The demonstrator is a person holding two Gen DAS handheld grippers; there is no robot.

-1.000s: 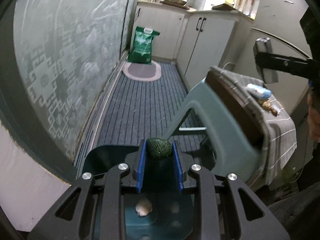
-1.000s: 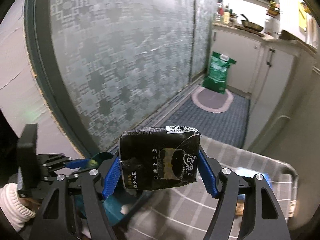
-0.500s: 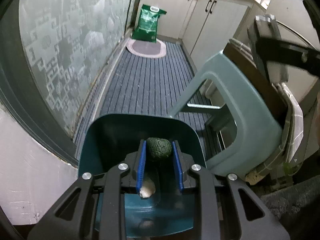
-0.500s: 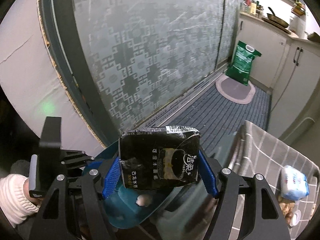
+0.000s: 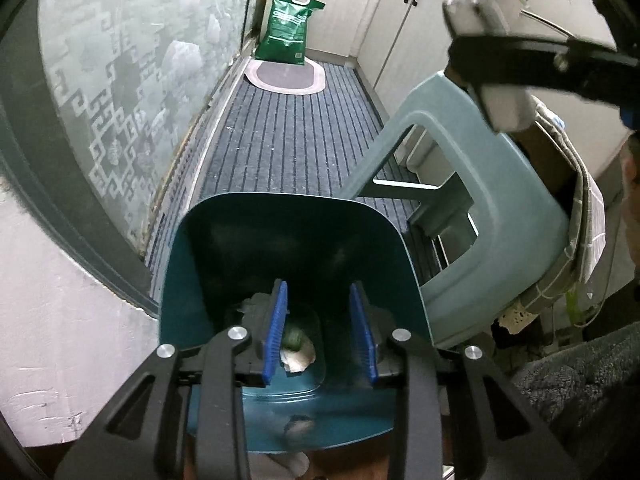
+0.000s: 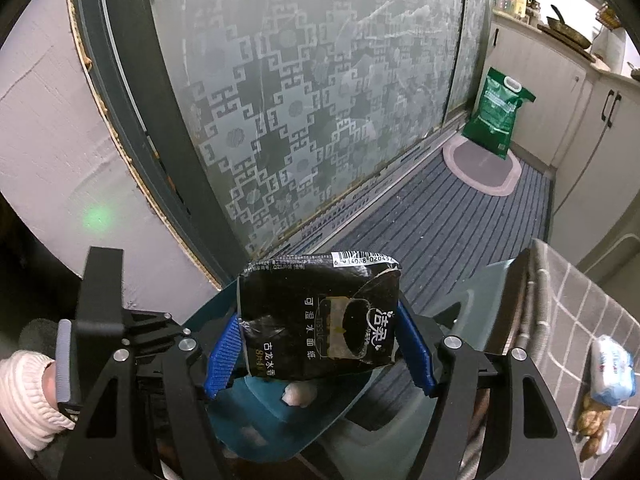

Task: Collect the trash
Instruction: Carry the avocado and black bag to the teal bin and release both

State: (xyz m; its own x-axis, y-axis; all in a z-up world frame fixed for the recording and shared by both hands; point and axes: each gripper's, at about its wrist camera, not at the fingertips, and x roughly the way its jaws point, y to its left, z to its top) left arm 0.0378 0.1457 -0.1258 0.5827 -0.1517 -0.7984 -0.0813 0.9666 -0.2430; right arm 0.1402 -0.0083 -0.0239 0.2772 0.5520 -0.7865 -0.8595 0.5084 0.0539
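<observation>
My left gripper (image 5: 320,332) is open and empty above a teal trash bin (image 5: 288,216). A dark green lump (image 5: 293,338) lies at the bin's bottom beside crumpled white paper (image 5: 298,358). My right gripper (image 6: 318,346) is shut on a black tissue packet (image 6: 320,316) and holds it above the same bin (image 6: 320,432), where the white paper (image 6: 298,396) shows. The left gripper (image 6: 132,340) also appears at the left of the right wrist view.
A teal plastic stool (image 5: 492,184) stands right of the bin, next to a table with a checked cloth (image 6: 580,304) holding a tissue pack (image 6: 612,372). A frosted sliding door (image 6: 320,80) runs along the left. A green bag (image 5: 290,28) and an oval mat (image 5: 284,76) lie farther down the floor.
My left gripper opened and the dark green lump dropped into the bin. My right gripper moved closer over the bin, still holding the packet.
</observation>
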